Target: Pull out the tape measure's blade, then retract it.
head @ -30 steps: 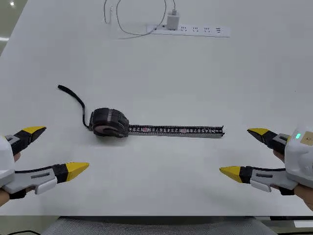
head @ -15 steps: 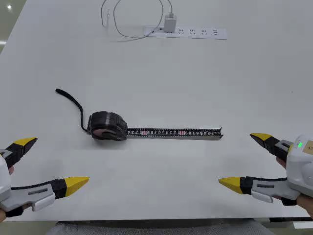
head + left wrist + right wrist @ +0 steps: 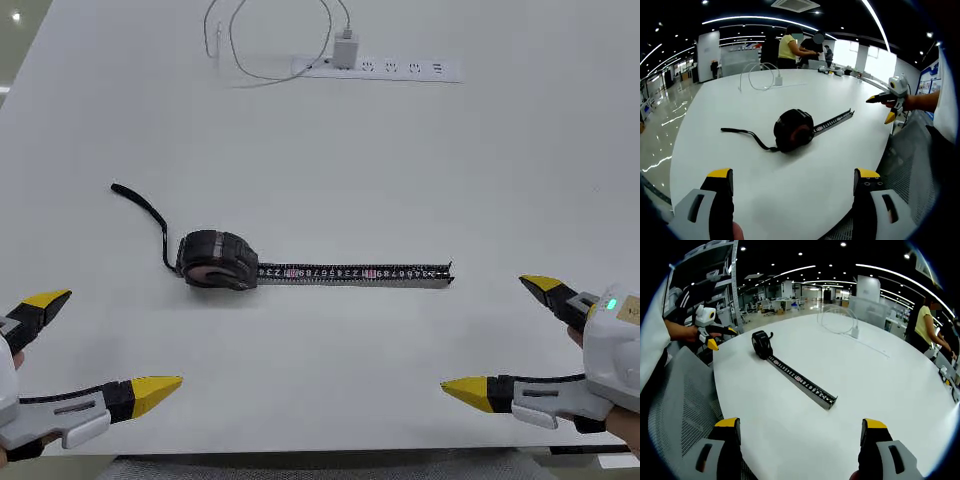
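One tape measure (image 3: 213, 260) is seen lying mid-desk (image 3: 400, 150) w/ its blade (image 3: 355, 272) pulled out flat, so only retraction is judged left; the left gripper (image 3: 118, 340) & right gripper (image 3: 486, 332), 2 total, are held well apart from it, jaws spread wide, empty.

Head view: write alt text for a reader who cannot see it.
A black tape measure lies on a white table with its blade pulled out to the right. The left gripper and right gripper hover open at the near edge, either side, touching nothing. A power strip with a plugged-in charger sits at the far side.
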{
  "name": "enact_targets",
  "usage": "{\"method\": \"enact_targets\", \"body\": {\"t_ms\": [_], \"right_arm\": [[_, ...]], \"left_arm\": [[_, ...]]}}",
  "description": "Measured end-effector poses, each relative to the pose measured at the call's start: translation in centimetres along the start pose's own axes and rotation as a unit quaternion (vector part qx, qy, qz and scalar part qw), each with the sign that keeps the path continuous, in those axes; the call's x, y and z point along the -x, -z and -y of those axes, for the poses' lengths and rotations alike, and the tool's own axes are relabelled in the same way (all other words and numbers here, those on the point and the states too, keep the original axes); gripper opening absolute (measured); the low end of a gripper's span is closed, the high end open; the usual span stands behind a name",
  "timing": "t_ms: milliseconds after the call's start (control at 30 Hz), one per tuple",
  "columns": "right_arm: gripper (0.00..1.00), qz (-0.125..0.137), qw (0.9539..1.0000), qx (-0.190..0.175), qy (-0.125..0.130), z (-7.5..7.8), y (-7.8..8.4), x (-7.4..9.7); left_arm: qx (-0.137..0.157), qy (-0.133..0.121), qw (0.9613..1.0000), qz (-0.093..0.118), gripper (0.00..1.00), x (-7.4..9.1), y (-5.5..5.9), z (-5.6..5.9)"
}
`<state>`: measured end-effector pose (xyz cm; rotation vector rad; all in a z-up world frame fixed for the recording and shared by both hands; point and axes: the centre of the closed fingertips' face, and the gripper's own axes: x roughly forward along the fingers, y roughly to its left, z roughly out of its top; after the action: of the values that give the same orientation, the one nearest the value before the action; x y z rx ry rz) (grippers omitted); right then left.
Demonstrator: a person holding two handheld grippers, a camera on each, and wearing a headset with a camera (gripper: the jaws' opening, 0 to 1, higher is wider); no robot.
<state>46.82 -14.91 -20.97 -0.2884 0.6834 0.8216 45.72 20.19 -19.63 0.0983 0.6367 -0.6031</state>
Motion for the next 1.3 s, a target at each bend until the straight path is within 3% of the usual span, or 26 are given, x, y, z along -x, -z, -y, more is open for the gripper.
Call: {"method": "enact_targets", "body": {"t_ms": [500,800,1300], "right_arm": [[0.99,-0.002,0.9999,-0.013,-0.001,-0.65,0.85,0.56],[0.99,0.013,0.9996,-0.026,0.007,-0.65,0.77,0.94],[0.99,0.014,0.9995,-0.027,0.008,-0.70,0.73,0.89]], "left_arm": [[-0.003,0.008,1.0000,-0.002,0.99,-0.04,0.05,0.36],[0.000,0.009,1.0000,-0.001,0.99,0.07,-0.12,0.52],[0.002,0.010,0.9999,0.000,0.98,0.15,-0.07,0.57]]}}
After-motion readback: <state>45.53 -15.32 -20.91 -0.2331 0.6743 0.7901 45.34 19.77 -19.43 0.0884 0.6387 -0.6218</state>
